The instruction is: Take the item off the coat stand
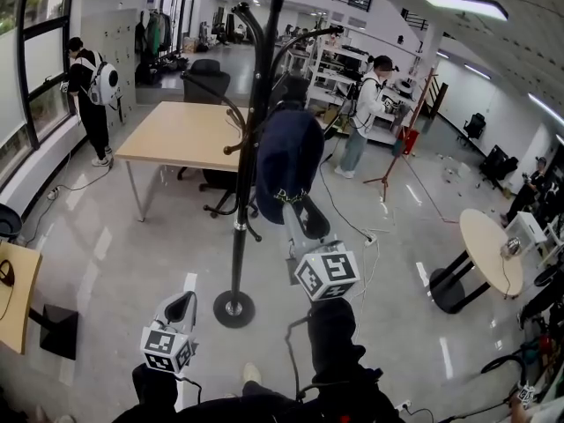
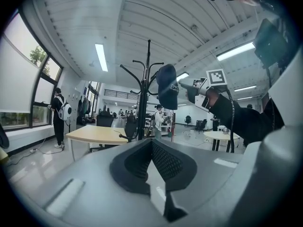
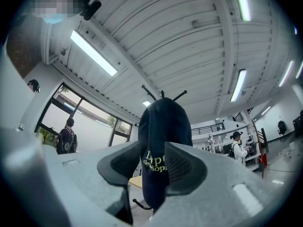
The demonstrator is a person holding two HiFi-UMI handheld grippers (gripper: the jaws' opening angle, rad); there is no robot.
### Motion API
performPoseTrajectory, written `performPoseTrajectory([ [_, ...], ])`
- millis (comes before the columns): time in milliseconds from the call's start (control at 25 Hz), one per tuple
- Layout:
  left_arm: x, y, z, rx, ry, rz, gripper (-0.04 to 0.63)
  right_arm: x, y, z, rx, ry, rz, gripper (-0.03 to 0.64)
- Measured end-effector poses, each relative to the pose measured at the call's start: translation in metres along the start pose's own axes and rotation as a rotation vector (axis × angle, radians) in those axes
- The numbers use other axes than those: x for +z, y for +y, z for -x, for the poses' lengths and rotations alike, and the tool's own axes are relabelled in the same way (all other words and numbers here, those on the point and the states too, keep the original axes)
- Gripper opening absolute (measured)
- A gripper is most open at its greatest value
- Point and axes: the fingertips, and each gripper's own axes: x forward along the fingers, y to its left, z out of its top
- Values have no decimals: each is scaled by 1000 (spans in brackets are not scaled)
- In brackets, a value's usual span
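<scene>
A dark navy cap (image 1: 286, 161) with pale lettering hangs on a hook of the black coat stand (image 1: 240, 192). My right gripper (image 1: 292, 204) reaches up to the cap's lower end. In the right gripper view the cap (image 3: 163, 136) hangs down between the parted jaws of the right gripper (image 3: 155, 162), and I see no pad pressing on it. The stand's top hooks (image 3: 162, 94) poke out above the cap. My left gripper (image 1: 180, 303) is held low, near the stand's round base (image 1: 233, 309), with its jaws shut on nothing. The left gripper view shows the cap (image 2: 167, 86) and right gripper (image 2: 185, 88) from the side.
A wooden table (image 1: 181, 135) and an office chair (image 1: 211, 82) stand behind the coat stand. A round table (image 1: 489, 249) is at the right, a small desk (image 1: 13, 289) at the left edge. One person (image 1: 92, 95) stands by the window, another (image 1: 366, 113) by shelves. Cables lie on the floor.
</scene>
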Motion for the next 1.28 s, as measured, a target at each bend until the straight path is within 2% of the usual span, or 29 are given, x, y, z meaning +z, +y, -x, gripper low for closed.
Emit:
performPoseTrajectory([
  [160,-2,4,-1,9,-8,-7,3,5,-3,-9,-10,1,5,168],
  [400,0,11,-1,22,-4,6,3,3,-8,-23,-25,27,25,241],
  [560,-4,23,-1,49,-23,-5,3,5,-10,-32,-28,36,31,252],
  [680,0,22,0,50,-6,13,3,4,-9,-38,-20,47,36,258],
  [1000,-2,31,5,76,-13,15,3,4,-7,-41,-18,53,46,229],
  [1080,-3,34,3,81,-26,6,3,4,-10,-41,-29,51,50,187],
  [1280,-4,30,1,73,-24,3,3,4,-14,-39,-40,57,59,153],
])
